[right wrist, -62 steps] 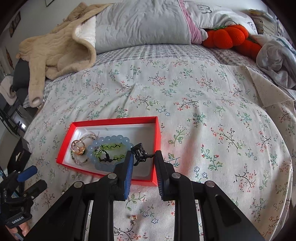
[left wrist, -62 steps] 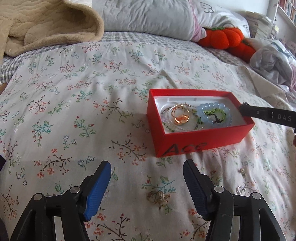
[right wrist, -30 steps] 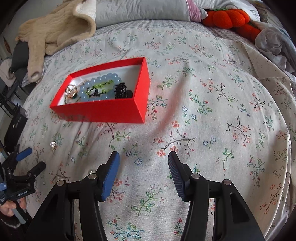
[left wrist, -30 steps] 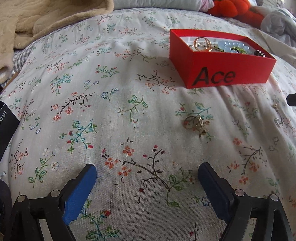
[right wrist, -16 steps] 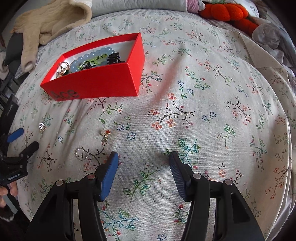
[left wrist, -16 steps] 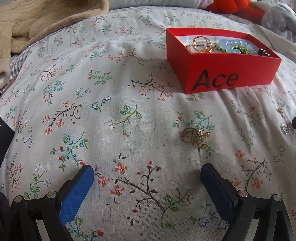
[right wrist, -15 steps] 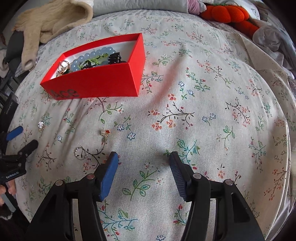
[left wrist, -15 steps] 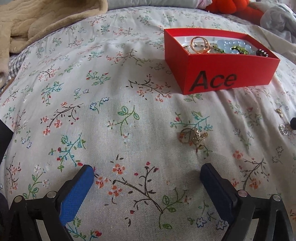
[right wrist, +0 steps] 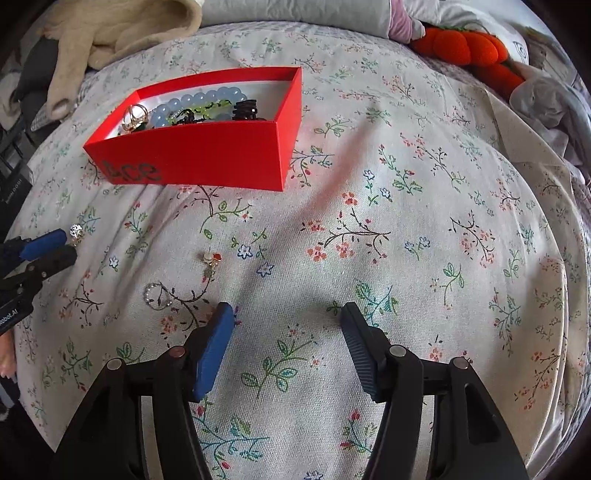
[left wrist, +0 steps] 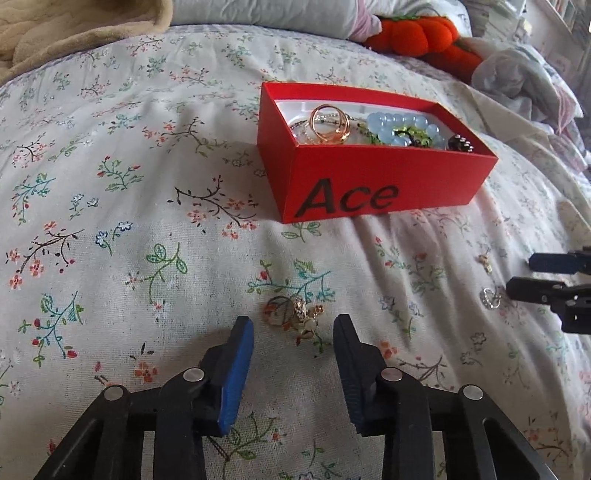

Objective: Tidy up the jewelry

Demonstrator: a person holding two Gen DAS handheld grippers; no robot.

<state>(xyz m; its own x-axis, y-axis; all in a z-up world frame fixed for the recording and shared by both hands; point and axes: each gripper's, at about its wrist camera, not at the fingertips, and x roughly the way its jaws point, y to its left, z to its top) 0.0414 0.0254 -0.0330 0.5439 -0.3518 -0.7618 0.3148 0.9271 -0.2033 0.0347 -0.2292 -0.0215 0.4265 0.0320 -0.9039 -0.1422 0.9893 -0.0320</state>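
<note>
Jewelry fills the red box (left wrist: 373,184) near the top of the frame; a gold charm (left wrist: 295,314) lies low down between the spread left gripper (left wrist: 293,334). Right gripper (right wrist: 286,321) is spread too

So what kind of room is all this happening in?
Most likely a bedroom: the work surface is a bed with a floral sheet, a grey pillow at its head, and an orange pumpkin plush toy beside it.

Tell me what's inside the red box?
Inside the red box: gold rings, a blue bead bracelet, a green-and-black piece and a black clip. Whatever lies underneath them is hidden.
</note>
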